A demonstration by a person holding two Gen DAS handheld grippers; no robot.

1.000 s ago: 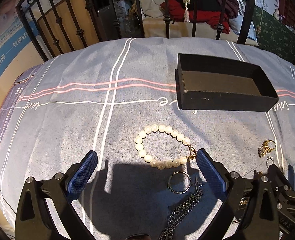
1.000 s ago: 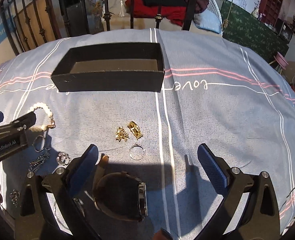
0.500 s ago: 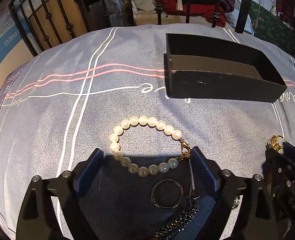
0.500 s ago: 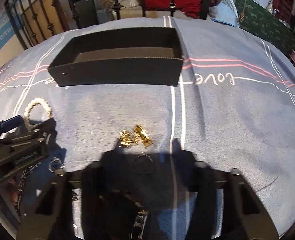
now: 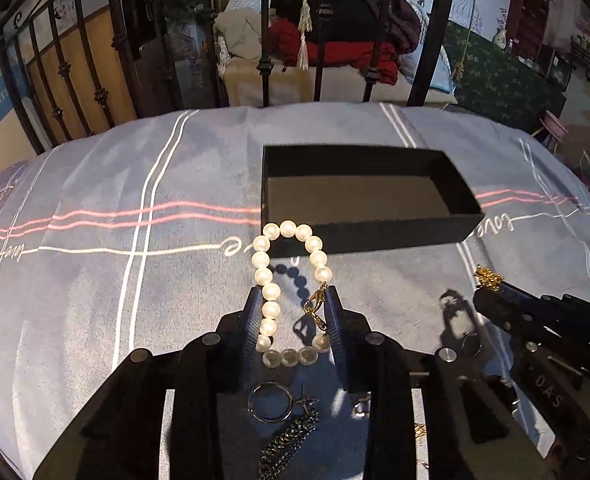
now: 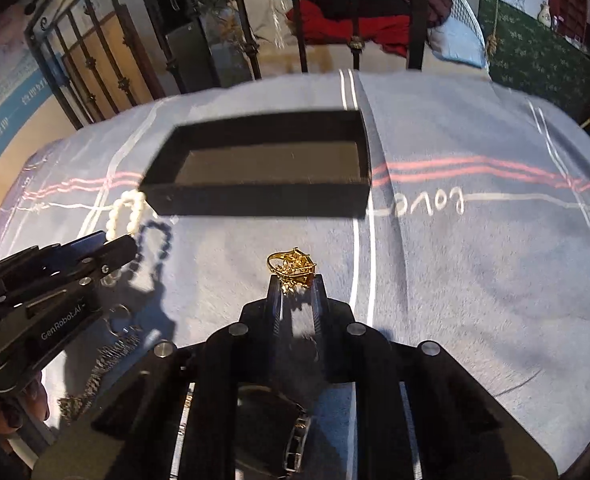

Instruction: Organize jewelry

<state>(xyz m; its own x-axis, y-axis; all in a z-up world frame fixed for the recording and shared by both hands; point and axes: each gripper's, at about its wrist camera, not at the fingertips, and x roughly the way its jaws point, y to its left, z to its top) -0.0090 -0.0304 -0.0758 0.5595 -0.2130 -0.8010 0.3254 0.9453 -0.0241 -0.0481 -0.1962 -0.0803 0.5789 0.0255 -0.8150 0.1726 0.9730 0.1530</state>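
My left gripper [image 5: 293,300] is shut on a white pearl bracelet [image 5: 271,292] and holds it lifted above the cloth, in front of the open black box [image 5: 359,236]. My right gripper [image 6: 295,280] is shut on small gold jewelry [image 6: 291,266] and holds it above the cloth, in front of the same black box [image 6: 255,200]. In the right wrist view the left gripper [image 6: 123,246] shows at the left with the pearl bracelet [image 6: 129,210] hanging from it. In the left wrist view the right gripper [image 5: 491,292] shows at the right with the gold jewelry [image 5: 489,278].
A silver ring [image 5: 269,402] and a dark chain [image 5: 291,440] lie on the grey striped cloth [image 5: 95,280] under my left gripper. A dark wristwatch [image 6: 295,436] lies under my right gripper. A black iron railing [image 5: 263,40] stands behind the table.
Both grippers closed from wide open: the left on the pearl bracelet, the right on the gold jewelry. Both pieces have been lifted off the cloth and brought nearer the black box.
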